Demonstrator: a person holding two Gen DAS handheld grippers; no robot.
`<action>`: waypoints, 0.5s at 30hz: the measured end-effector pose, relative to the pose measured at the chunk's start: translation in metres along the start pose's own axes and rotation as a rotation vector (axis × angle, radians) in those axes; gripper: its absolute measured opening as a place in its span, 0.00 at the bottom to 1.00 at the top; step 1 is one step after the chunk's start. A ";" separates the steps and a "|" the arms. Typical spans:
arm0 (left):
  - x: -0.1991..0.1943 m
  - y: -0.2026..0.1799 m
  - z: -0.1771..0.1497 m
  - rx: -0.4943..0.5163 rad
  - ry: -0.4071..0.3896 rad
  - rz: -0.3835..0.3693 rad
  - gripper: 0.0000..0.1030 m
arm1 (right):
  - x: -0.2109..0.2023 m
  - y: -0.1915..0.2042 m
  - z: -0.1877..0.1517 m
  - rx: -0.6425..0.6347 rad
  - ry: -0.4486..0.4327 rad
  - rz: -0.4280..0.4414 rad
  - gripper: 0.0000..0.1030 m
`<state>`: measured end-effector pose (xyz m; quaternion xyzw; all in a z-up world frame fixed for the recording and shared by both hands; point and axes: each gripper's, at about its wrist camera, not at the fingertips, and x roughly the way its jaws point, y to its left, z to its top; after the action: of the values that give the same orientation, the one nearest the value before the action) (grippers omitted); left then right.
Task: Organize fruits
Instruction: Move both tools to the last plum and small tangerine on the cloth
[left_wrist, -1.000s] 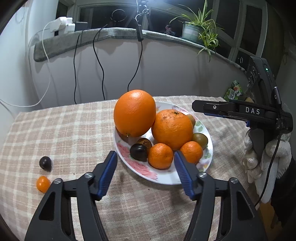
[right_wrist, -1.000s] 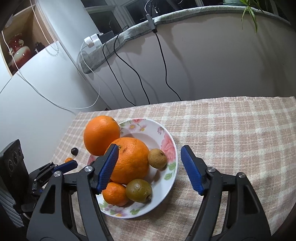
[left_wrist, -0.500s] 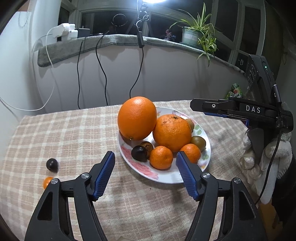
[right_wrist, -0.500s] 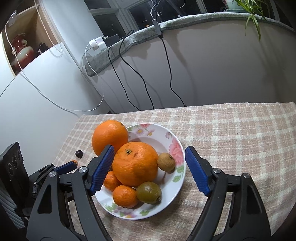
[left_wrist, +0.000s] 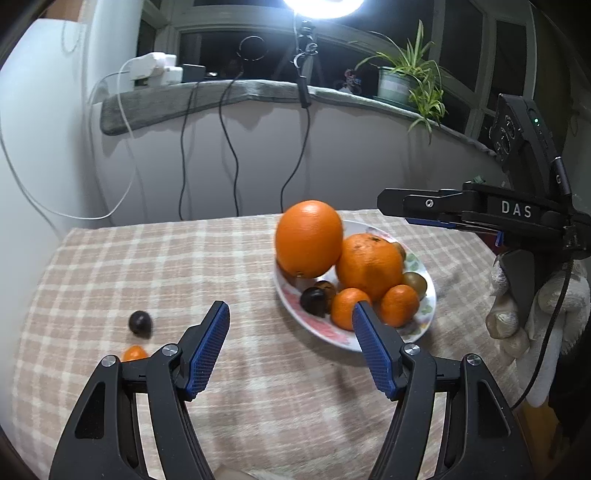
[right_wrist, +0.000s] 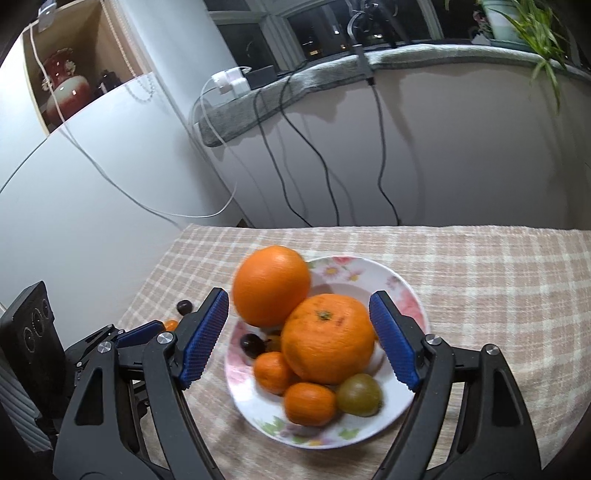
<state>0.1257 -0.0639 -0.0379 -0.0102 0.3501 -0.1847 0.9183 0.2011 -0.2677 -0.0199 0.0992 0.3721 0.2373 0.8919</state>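
cloth-covered table (left_wrist: 110, 258), far edge at the wall, left edge rounding off; wide bare cloth left of the plate. plate (right_wrist: 402, 288) sits right of centre, full: 2 big oranges (right_wrist: 271, 284), 2 small ones (right_wrist: 309, 403), green fruit (right_wrist: 359, 394), dark fruits (right_wrist: 252, 344). left gripper (left_wrist: 290, 347) spread wide, nothing in it, over cloth just beside plate rim. right gripper (right_wrist: 299, 339) spread wide too, framing the plate pile, not touching. loose on cloth, well apart from plate: dark plum (left_wrist: 140, 323), tiny orange (left_wrist: 133, 353) near it, by left finger.
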 end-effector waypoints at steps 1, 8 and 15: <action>-0.001 0.004 -0.001 -0.005 0.000 0.004 0.67 | 0.002 0.003 0.001 -0.007 0.001 0.005 0.79; -0.009 0.026 -0.007 -0.037 -0.003 0.032 0.67 | 0.019 0.036 0.005 -0.066 0.027 0.048 0.79; -0.013 0.051 -0.015 -0.071 0.003 0.064 0.67 | 0.042 0.069 0.008 -0.123 0.062 0.089 0.79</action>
<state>0.1238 -0.0098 -0.0489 -0.0315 0.3578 -0.1426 0.9223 0.2085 -0.1871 -0.0163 0.0536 0.3794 0.3021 0.8729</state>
